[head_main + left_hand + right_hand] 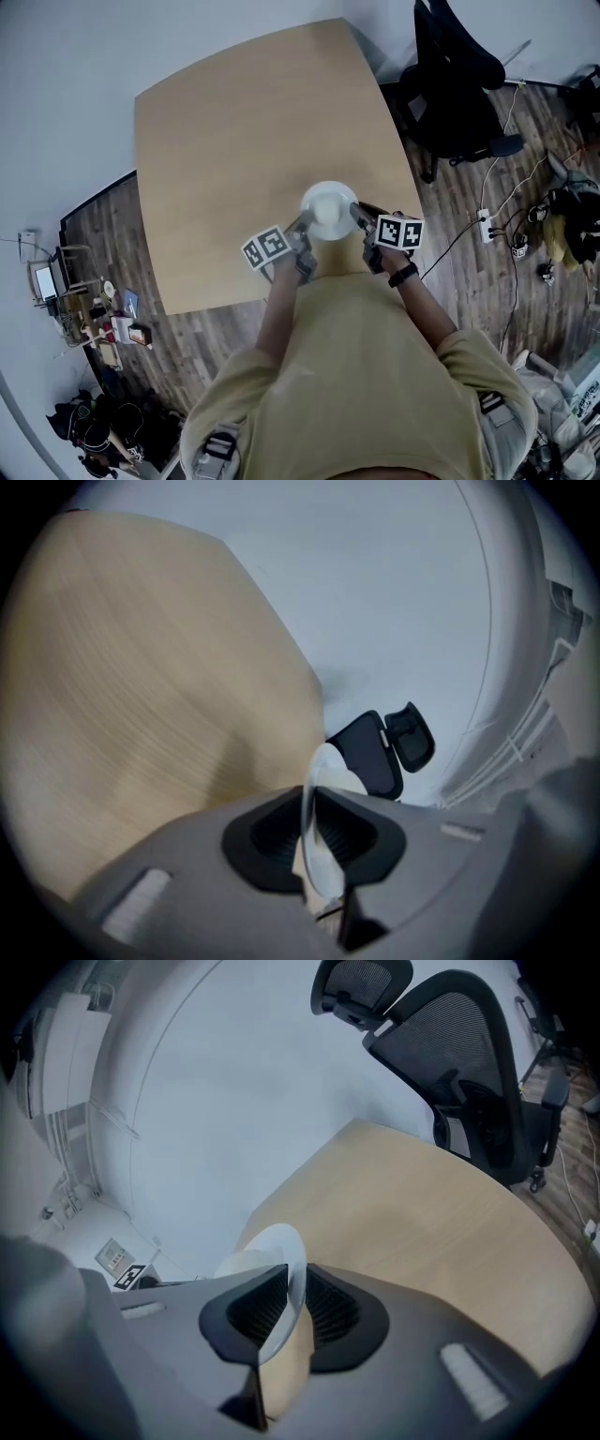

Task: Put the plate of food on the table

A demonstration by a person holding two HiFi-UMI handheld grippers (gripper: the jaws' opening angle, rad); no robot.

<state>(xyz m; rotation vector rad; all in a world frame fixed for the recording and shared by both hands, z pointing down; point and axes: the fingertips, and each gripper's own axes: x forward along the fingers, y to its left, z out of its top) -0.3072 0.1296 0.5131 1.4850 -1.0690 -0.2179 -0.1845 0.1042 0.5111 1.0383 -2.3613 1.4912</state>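
Observation:
A round white plate [330, 208] is held over the near part of the light wooden table [234, 141], close to its front edge. My left gripper [302, 228] grips the plate's left rim and my right gripper [359, 216] grips its right rim. In the left gripper view the plate [323, 780] shows edge-on, its thin rim pinched in the left gripper [307, 832]. The right gripper view shows the plate [272, 1246] the same way, with the right gripper [295, 1302] shut on the rim. Whether the plate touches the table [422, 1213] is not visible, nor is any food on it.
A black office chair [459, 84] stands at the table's far right corner, on the wooden floor. A power strip with cables [487, 225] lies on the floor to the right. Bags and small items [94, 319] clutter the floor at the left.

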